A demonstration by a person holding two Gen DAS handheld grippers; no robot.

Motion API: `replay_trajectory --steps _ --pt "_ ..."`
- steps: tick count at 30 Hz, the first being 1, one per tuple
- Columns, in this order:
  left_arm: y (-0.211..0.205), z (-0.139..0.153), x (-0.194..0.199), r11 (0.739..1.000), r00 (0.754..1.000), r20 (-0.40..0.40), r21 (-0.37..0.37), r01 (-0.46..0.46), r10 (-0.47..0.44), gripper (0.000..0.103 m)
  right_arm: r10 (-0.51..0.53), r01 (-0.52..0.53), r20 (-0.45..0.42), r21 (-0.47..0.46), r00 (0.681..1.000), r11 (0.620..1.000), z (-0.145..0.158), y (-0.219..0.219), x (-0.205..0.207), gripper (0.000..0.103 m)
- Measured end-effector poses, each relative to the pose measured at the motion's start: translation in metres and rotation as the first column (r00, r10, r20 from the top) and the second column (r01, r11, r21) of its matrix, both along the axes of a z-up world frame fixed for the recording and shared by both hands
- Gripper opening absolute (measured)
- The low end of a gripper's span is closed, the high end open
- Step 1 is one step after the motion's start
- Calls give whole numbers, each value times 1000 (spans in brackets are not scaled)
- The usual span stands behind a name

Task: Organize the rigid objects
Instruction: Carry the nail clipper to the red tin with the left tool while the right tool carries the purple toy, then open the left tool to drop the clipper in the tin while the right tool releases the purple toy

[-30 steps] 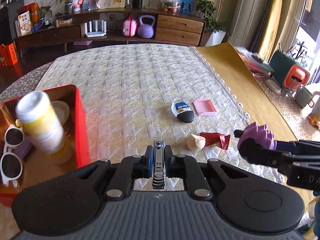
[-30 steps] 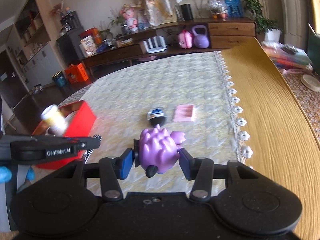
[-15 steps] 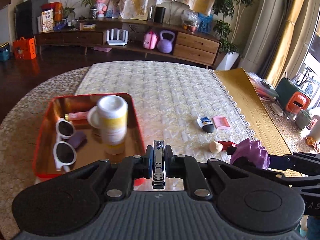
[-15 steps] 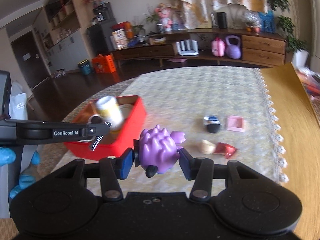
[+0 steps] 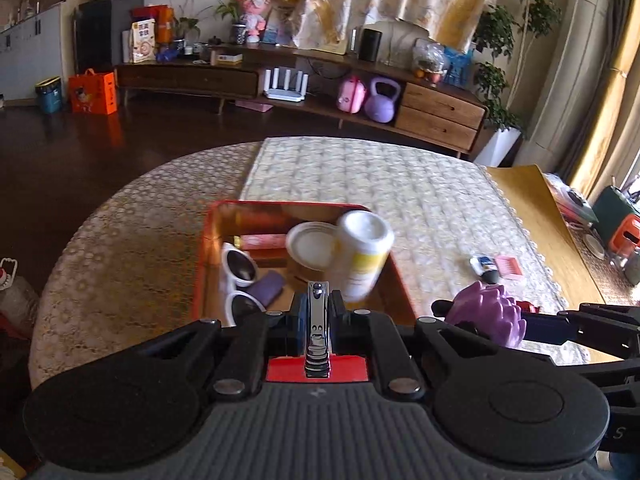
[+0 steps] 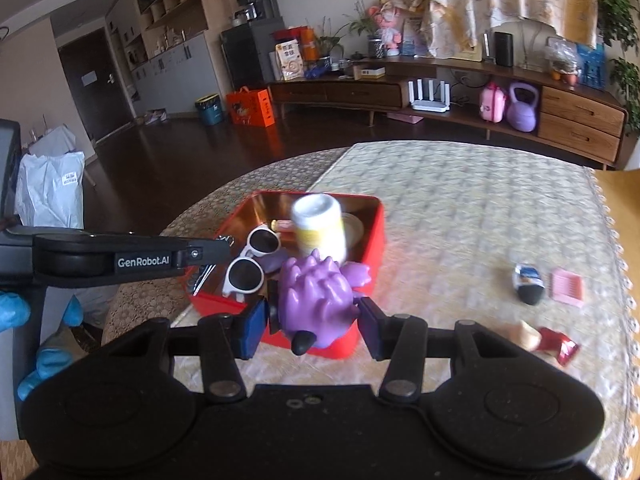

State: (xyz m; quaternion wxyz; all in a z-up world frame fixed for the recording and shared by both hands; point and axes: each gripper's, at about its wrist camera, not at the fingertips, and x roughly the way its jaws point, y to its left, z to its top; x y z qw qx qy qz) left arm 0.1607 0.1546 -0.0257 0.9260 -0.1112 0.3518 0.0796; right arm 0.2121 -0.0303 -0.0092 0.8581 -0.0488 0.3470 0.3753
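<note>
My left gripper (image 5: 317,322) is shut on a silver nail clipper (image 5: 317,328) above the near edge of a red tin tray (image 5: 202,256). My right gripper (image 6: 314,316) is shut on a purple spiky toy (image 6: 316,300) just right of it, over the tray's near right corner (image 6: 352,340). The tray holds white sunglasses (image 5: 240,280), a white and yellow bottle (image 5: 362,256), a round white lid (image 5: 312,246) and a purple item (image 5: 268,286). On the cloth to the right lie a small black and white tube (image 6: 528,284), a pink comb (image 6: 566,286) and a red-wrapped snack (image 6: 552,344).
The table has a cream quilted cloth (image 5: 380,176) and a bare wooden strip (image 5: 536,216) on the right. A low wooden sideboard (image 5: 320,80) stands behind, across dark floor. Bags and clutter sit beyond the table's right edge (image 5: 616,232).
Both grippers have swung left, from over the loose items on the cloth to over the red tray. Each still holds its object.
</note>
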Motion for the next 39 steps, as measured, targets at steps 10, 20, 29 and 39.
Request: replay_trajectory --steps 10,20,29,39 --pt "39 -8 20 998 999 -13 23 -51 51 11 13 -15 -41 -46 999 999 -21 44 18 48" --pt "45 -21 45 999 999 -34 31 -39 40 11 1 -6 -78 -72 997 997 -39 59 39 48" --pt "45 -38 73 999 997 -72 34 -31 34 11 -4 -6 -109 -97 994 995 -56 66 52 48" --pt "47 -56 100 999 993 -111 40 -23 27 11 33 -46 -108 -123 994 991 -62 78 48 46"
